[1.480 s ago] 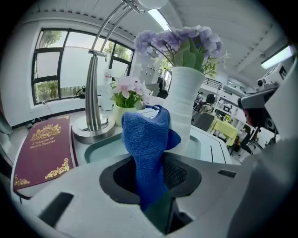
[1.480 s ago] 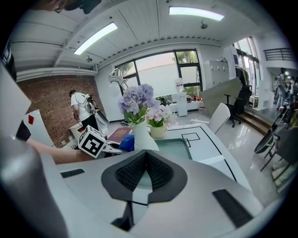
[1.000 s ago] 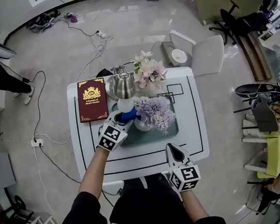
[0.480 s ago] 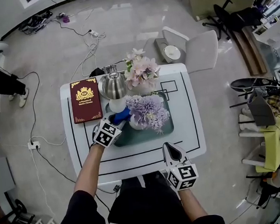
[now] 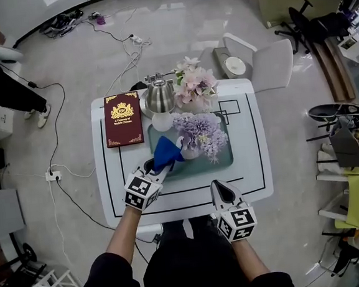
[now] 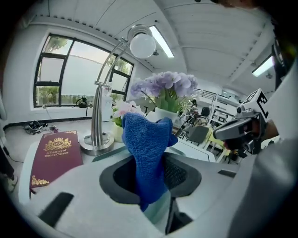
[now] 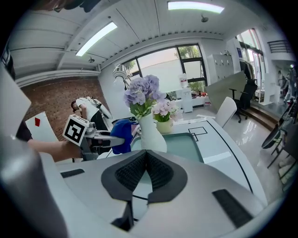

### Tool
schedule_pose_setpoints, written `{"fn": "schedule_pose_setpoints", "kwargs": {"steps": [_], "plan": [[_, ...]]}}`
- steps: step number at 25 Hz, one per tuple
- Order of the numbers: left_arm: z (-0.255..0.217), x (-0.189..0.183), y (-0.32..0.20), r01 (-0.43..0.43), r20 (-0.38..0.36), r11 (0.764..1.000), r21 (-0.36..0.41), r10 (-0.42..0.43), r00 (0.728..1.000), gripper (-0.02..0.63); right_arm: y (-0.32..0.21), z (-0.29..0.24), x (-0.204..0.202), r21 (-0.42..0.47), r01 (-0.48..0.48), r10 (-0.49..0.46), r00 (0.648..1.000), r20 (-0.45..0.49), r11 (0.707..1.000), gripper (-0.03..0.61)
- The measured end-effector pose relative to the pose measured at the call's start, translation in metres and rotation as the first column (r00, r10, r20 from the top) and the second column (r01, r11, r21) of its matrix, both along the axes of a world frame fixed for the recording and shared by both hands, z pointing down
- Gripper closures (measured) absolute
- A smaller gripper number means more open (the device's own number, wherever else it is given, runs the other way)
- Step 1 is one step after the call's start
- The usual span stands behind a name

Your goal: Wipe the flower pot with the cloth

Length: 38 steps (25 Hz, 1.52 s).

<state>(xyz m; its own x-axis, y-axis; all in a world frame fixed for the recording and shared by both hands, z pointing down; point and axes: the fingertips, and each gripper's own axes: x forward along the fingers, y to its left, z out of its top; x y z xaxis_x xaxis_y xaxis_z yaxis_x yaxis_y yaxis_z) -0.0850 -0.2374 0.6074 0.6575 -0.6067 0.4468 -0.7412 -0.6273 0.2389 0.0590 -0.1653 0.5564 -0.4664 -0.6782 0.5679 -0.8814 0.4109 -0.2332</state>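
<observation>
Clamping blue cloth (image 5: 166, 152), left gripper (image 5: 158, 167) hovered near flower pot (image 5: 189, 152) | right gripper (image 5: 221, 188) was closed, empty, over desk (image 5: 250, 165) edge.

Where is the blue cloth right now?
In the head view the blue cloth is pinched in the left gripper, held up just left of the white flower pot with purple flowers.

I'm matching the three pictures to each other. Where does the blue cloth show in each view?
Head view: the blue cloth is near the centre, held by the left gripper, just left of the white vase.
Left gripper view: the cloth is at the centre, standing up between the jaws.
Right gripper view: the cloth is left of centre.
Shared landmark: the white vase of purple flowers.
</observation>
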Motion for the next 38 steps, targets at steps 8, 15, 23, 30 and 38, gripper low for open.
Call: {"fn": "schedule_pose_setpoints", "kwargs": {"steps": [8, 15, 23, 30, 38], "plan": [[0.034, 0.036, 0.021, 0.003, 0.026, 0.997, -0.081, 0.000, 1.000, 0.491, 0.007, -0.003, 0.010, 0.007, -0.010, 0.010, 1.000, 0.004, 1.000, 0.569], [0.077, 0.043, 0.038, -0.032, 0.188, 0.987, -0.157, 0.061, 0.980, 0.490, 0.014, -0.003, 0.030, 0.006, -0.046, 0.046, 0.999, 0.003, 0.999, 0.569], [0.007, 0.088, 0.049, -0.044, -0.002, 0.999, -0.032, 0.044, 0.999, 0.490, 0.018, -0.003, 0.046, 0.000, -0.067, 0.067, 0.998, 0.018, 0.998, 0.569], [0.035, 0.117, 0.025, 0.067, 0.007, 0.990, -0.120, -0.067, 0.998, 0.491, 0.021, -0.003, 0.070, 0.000, -0.094, 0.094, 0.995, 0.034, 0.996, 0.569], [0.060, 0.134, 0.029, 0.117, 0.039, 0.974, -0.194, -0.112, 0.993, 0.490, 0.021, 0.010, 0.100, -0.038, -0.108, 0.110, 0.993, 0.047, 0.993, 0.569]]}}
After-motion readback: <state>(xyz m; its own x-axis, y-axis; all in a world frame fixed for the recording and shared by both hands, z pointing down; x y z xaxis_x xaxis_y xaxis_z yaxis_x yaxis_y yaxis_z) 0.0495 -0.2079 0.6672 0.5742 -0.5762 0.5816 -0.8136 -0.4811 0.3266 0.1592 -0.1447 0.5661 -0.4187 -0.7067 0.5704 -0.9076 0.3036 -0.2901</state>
